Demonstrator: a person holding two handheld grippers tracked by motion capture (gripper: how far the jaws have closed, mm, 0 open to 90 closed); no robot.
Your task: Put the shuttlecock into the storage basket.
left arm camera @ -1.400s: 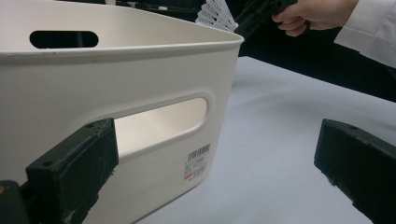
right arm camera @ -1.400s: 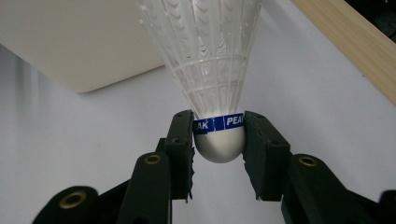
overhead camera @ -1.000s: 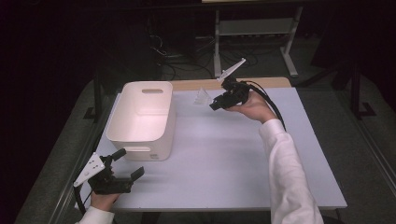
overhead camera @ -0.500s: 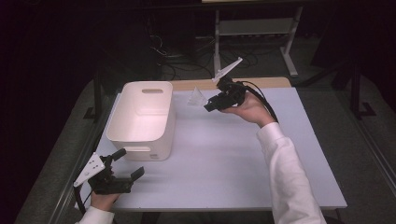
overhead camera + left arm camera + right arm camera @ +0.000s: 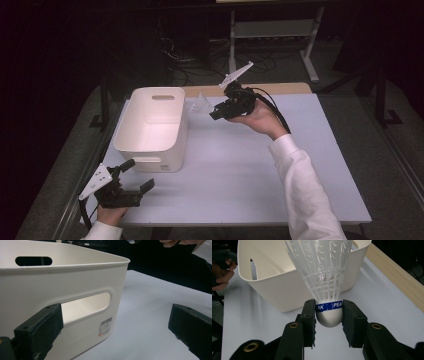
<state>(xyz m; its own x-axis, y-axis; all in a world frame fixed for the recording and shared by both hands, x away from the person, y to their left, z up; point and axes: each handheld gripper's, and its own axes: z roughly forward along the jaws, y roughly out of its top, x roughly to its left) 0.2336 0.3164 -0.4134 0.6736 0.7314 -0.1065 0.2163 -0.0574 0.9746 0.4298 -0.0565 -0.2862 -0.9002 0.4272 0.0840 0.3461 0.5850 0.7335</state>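
The right gripper (image 5: 329, 315) held a white shuttlecock (image 5: 324, 270) by its cork, fingers (image 5: 310, 315) clamped either side, just beside the white bin (image 5: 150, 127) on the desk (image 5: 240, 175), apparently to drop it in, while the left gripper (image 5: 137, 177) waited open near the bin's front.

A lab or test room set up for recording, not a home. A plain pale worktable (image 5: 240, 180) with a wooden strip (image 5: 280, 89) along its far edge stands alone in a dark room, lit from above. At the top centre of the high view, loose black cables (image 5: 200, 62) lie tangled on the grey floor (image 5: 395, 150) beside a white metal rack (image 5: 272, 30). Black metal frame posts (image 5: 104, 102) flank the table at the left and right.
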